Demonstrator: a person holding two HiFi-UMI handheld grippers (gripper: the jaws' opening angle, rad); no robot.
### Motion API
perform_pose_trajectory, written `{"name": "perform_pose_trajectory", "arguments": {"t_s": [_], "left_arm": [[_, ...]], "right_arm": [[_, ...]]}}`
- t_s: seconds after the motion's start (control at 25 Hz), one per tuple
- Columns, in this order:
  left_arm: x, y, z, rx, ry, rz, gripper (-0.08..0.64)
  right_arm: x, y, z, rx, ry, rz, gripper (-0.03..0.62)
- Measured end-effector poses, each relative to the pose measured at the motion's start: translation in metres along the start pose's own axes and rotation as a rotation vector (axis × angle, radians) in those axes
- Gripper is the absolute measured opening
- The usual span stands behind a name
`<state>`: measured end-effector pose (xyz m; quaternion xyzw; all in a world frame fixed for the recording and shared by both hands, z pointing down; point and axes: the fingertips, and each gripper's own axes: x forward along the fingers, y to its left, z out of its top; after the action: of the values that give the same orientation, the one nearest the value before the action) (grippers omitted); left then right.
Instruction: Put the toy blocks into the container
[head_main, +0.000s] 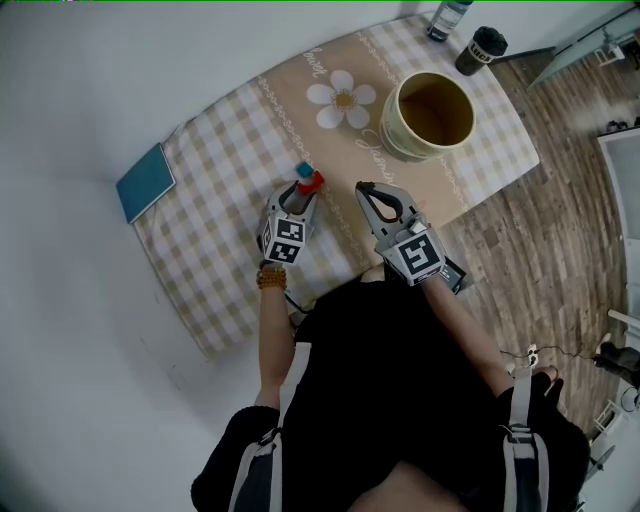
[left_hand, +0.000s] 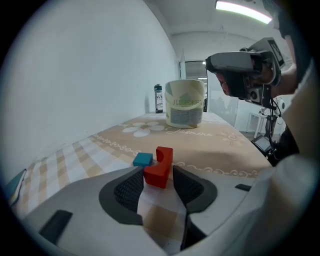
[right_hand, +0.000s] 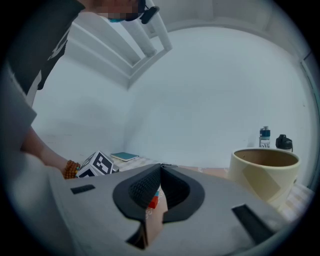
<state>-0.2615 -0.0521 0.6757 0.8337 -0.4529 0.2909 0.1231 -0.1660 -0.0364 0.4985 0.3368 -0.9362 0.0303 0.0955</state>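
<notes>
Left gripper (left_hand: 156, 174), spread, straddling red notched toy block (left_hand: 160, 169); teal cube (left_hand: 143, 159) lying beyond; cream round container (left_hand: 185, 107) ahead standing empty; right gripper (right_hand: 160, 170) idling, pressed together.

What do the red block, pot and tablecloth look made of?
Red block: matte, even colour, crisp edges; painted wood or plastic, unclear.
Pot: smooth cream wall, thick rim; ceramic or plastic.
Tablecloth: printed checks and flower; likely fabric.
</notes>
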Motion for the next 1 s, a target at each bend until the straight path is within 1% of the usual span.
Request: {"name": "perform_pose_trajectory", "arguments": {"t_s": [0.08,0.12,0.24,0.44,0.6,0.72,0.8,0.92,1.0], "left_arm": [[-0.001,0.001,0.001,-0.005,-0.002,0.009,0.158],[-0.002,0.002,0.001,-0.01,-0.003,0.009,0.155],[-0.005,0.002,0.004,-0.041,-0.029,0.006,0.151],[-0.017,0.002,0.011,-0.141,-0.058,0.015,0.144],[-0.026,0.0,0.017,-0.175,-0.083,0.039,0.144],[-0.033,-0.003,0.03,-0.198,-0.116,0.066,0.143],[-0.039,-0.006,0.042,-0.205,-0.134,0.084,0.14],[-0.046,-0.013,0.061,-0.185,-0.153,0.113,0.137],[-0.05,-0.019,0.076,-0.172,-0.173,0.129,0.137]], "right_arm": [[-0.002,-0.001,0.001,0.001,-0.006,-0.004,0.003],[-0.003,-0.001,0.002,0.0,-0.007,-0.007,0.002],[-0.005,-0.002,0.003,-0.013,-0.007,-0.009,0.003],[-0.008,-0.004,0.007,-0.017,-0.022,-0.001,0.003],[-0.013,-0.009,0.004,-0.014,-0.015,0.006,0.003],[-0.019,-0.017,0.008,-0.005,-0.026,0.004,0.003],[-0.023,-0.023,0.01,-0.001,-0.029,0.01,0.003],[-0.028,-0.031,0.019,0.001,-0.066,0.021,0.003],[-0.033,-0.039,0.02,0.003,-0.072,0.023,0.003]]}}
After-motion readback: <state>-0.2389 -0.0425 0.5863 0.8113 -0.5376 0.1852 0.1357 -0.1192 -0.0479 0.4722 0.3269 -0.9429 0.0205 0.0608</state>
